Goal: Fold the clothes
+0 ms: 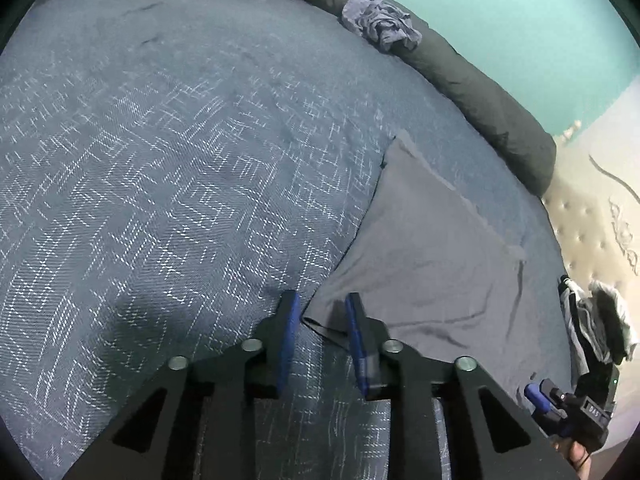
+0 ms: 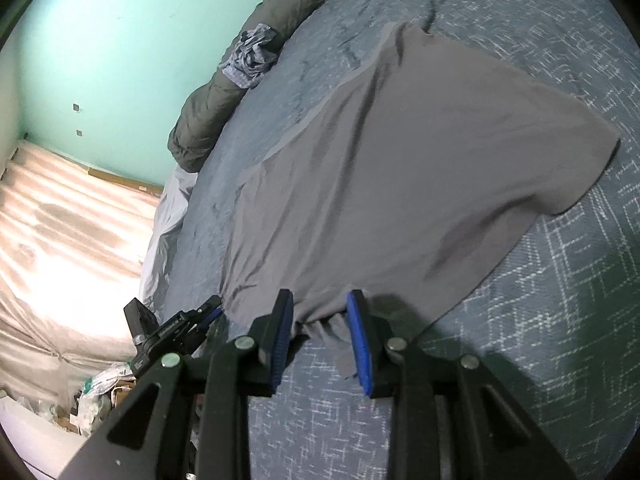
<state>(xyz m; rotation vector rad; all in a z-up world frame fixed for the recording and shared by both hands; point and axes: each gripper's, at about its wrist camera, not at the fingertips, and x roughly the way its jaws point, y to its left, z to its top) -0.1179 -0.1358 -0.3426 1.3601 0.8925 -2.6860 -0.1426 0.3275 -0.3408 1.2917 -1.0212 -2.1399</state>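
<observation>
A blue patterned bedspread (image 2: 540,320) covered the bed beside a turquoise wall (image 2: 120,40). The grey garment (image 2: 400,180) lay flat there, stretching away from both grippers. The left gripper (image 1: 322,312) and right gripper (image 2: 320,312) stood released, the near hem between their jaws.

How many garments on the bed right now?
2. Grey t-shirt lies spread flat on the bedspread, just ahead of both hand-held grippers. Crumpled blue-grey garment sits on the rolled blanket at the far edge. Others may be out of frame.
</observation>
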